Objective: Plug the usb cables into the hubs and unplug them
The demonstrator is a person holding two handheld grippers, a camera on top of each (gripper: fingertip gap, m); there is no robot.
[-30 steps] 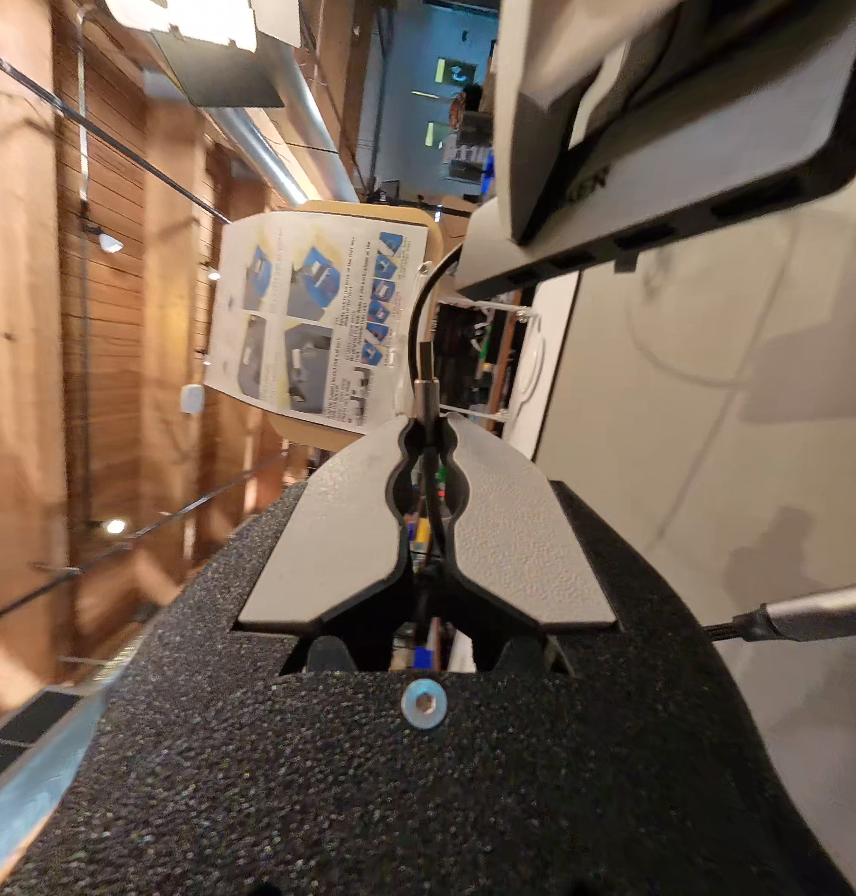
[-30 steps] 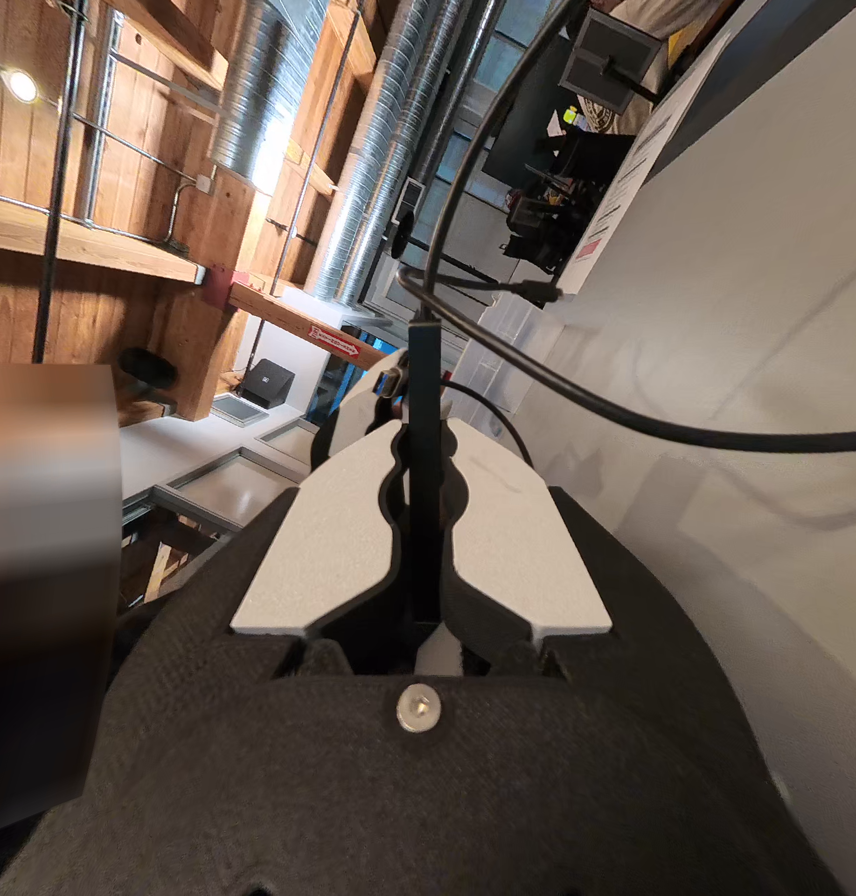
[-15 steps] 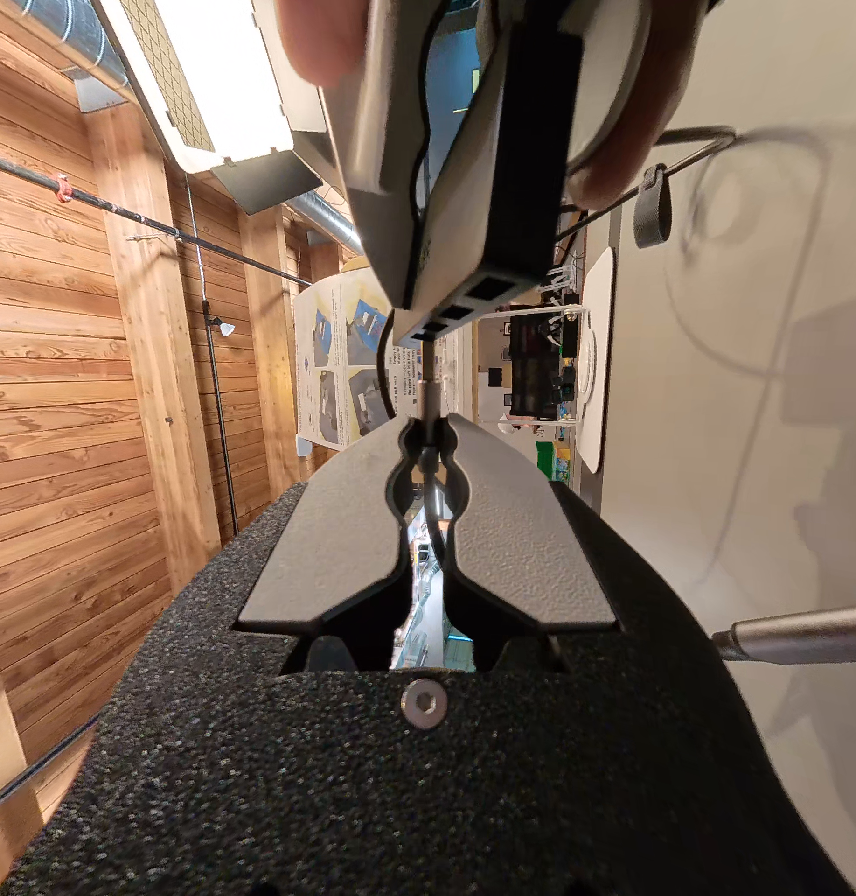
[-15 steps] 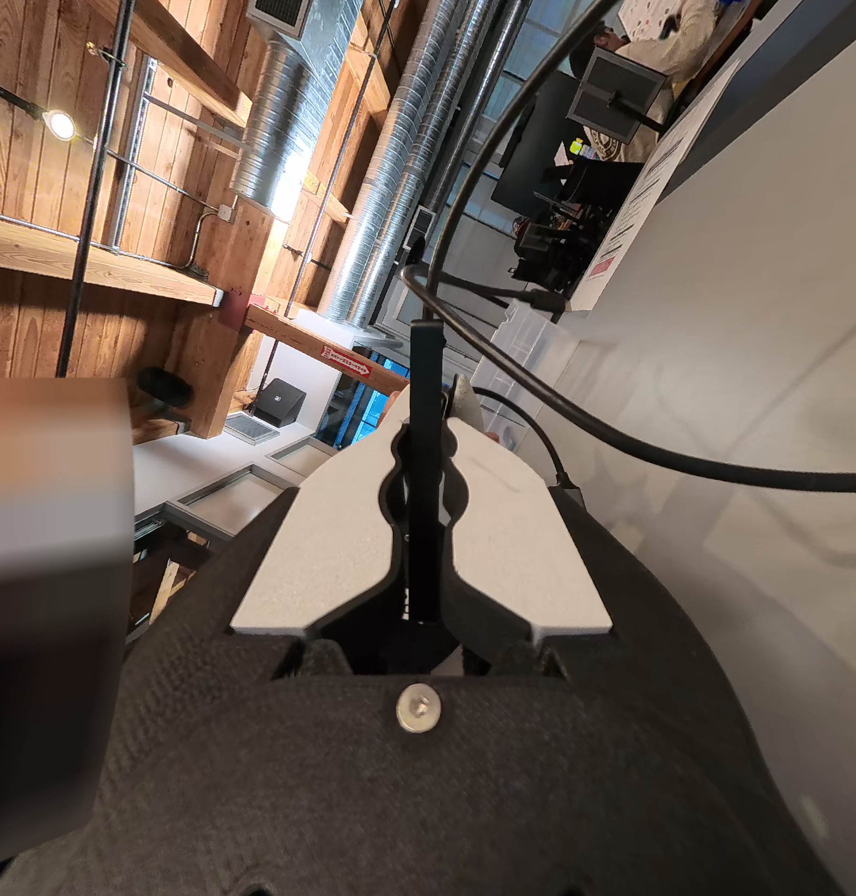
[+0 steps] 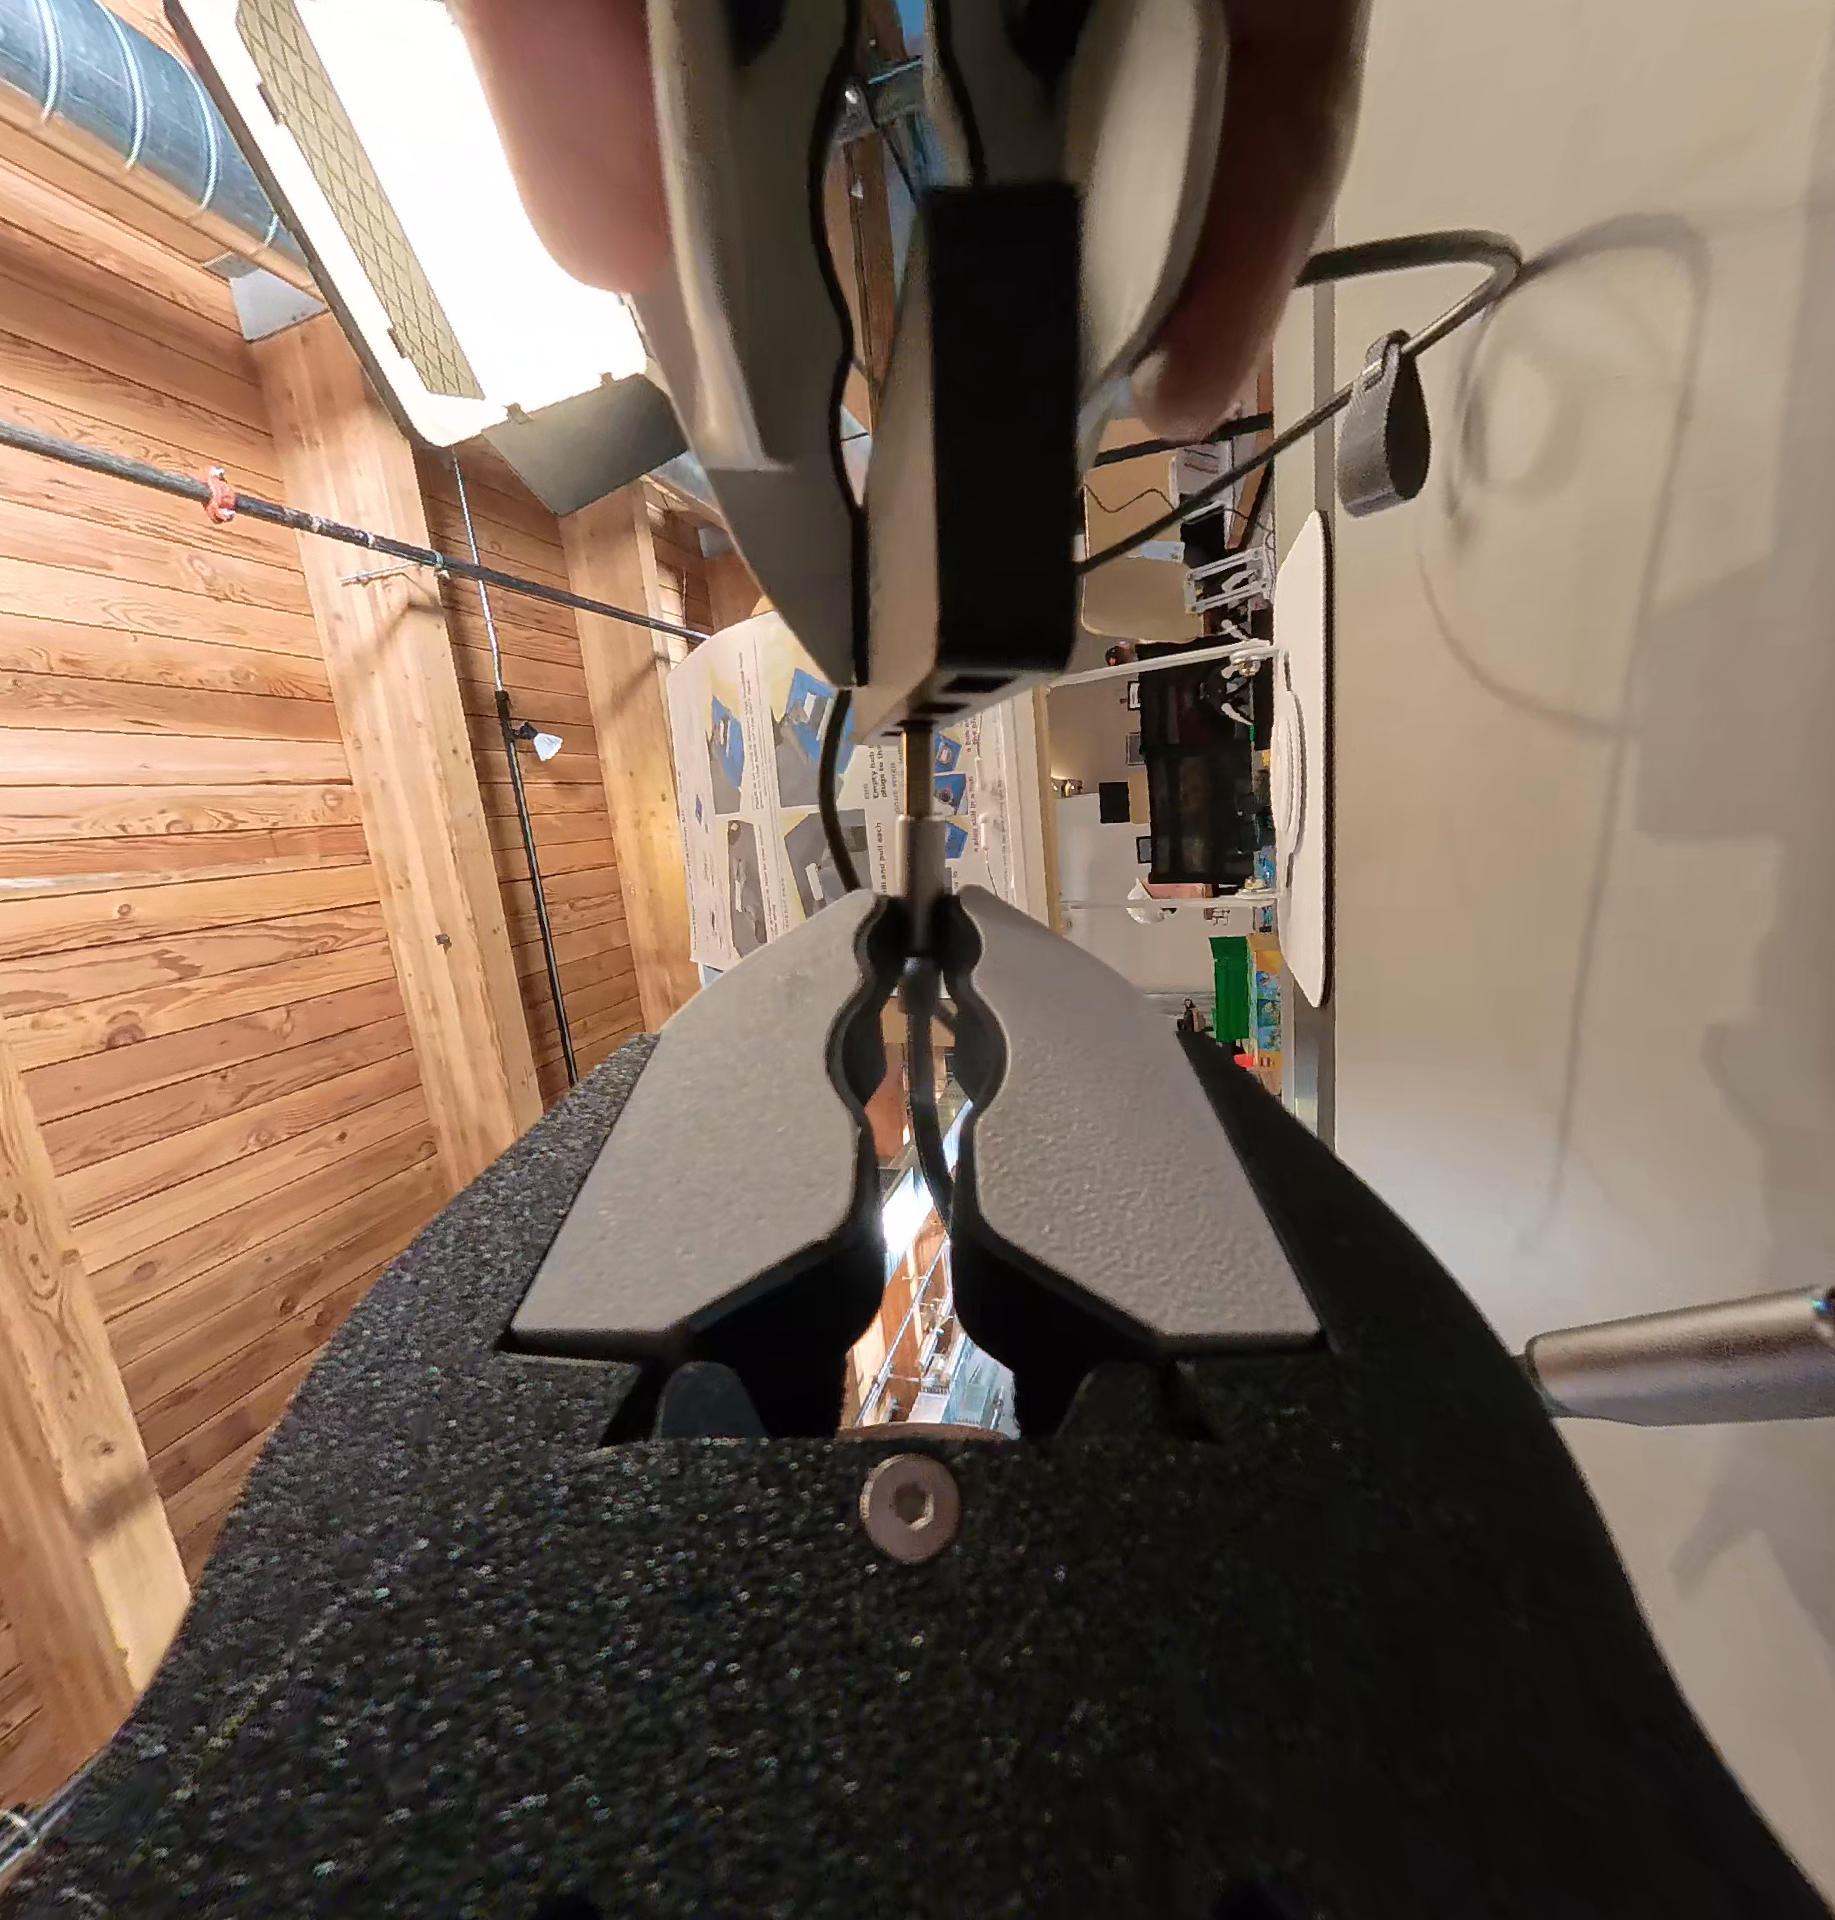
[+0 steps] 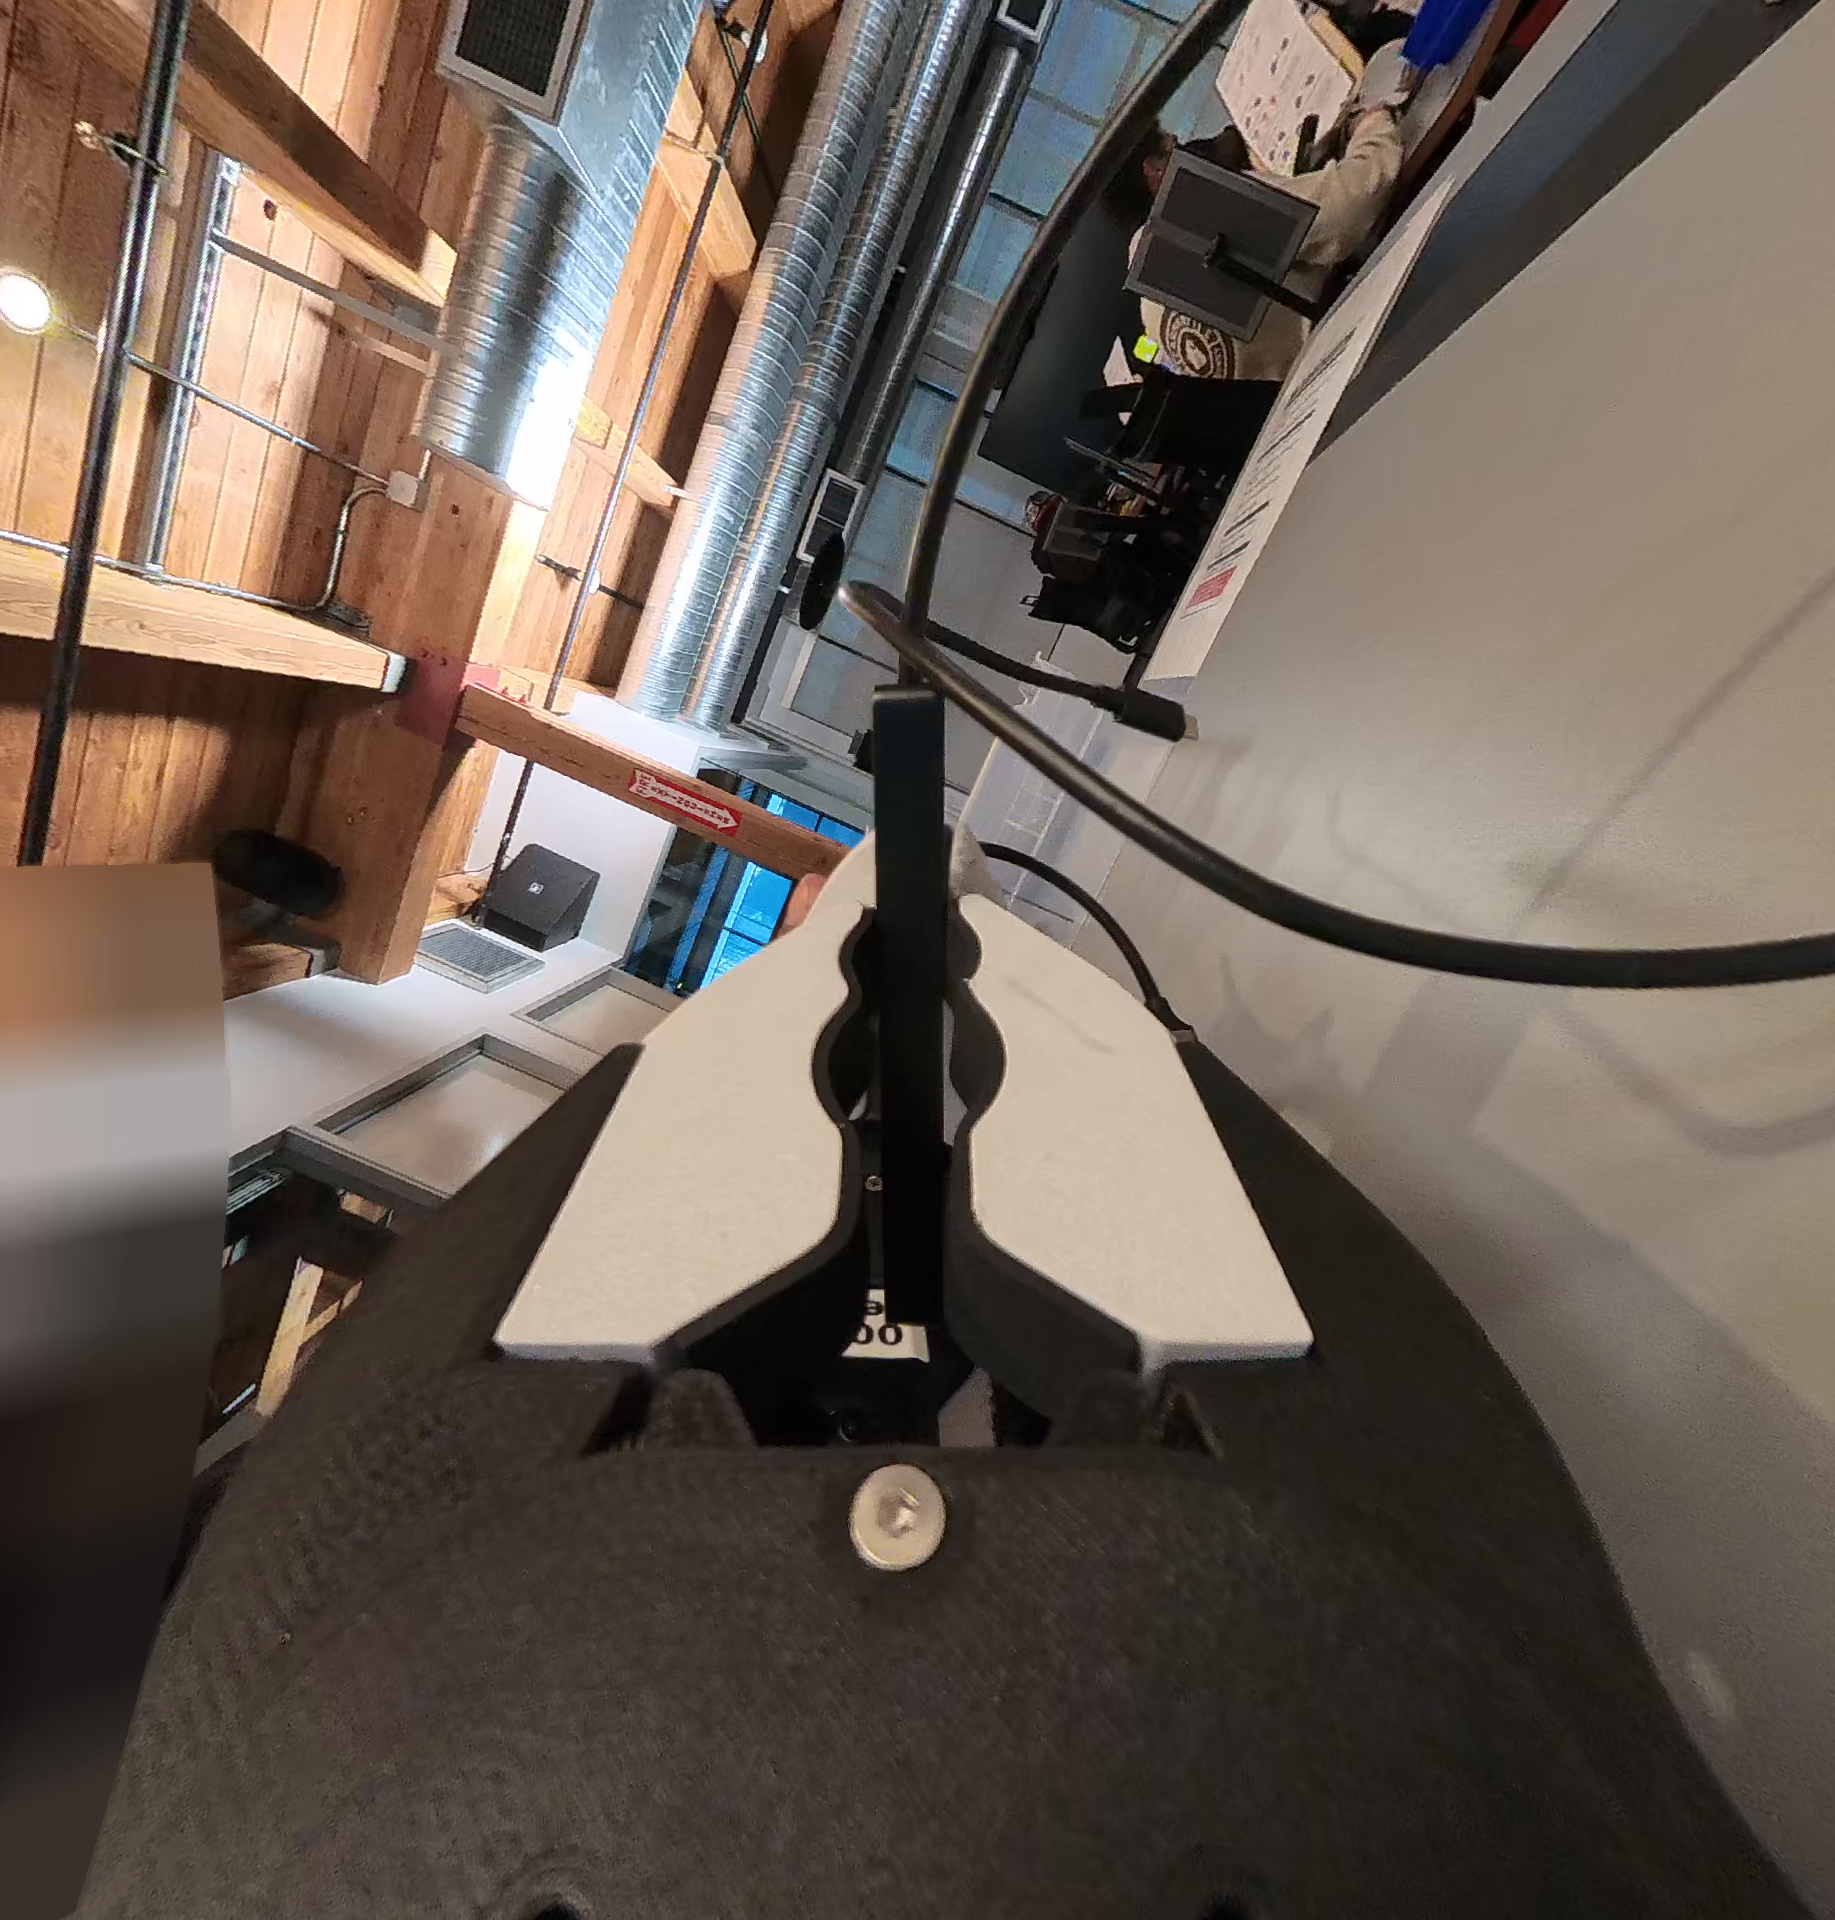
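Pinching usb plug (image 5: 921, 868): left gripper (image 5: 921, 920) | clamping hub (image 6: 908, 997): right gripper (image 6: 908, 925)

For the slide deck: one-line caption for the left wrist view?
Left tool pinches a USB plug, its tip at the ports of the hub held opposite.

wrist cams rolled sideways, facing, hub (image 5: 996, 436) shared

Hub (image 5: 996, 447) swung end-on & closer — plug tip (image 5: 919, 769) now at its port.
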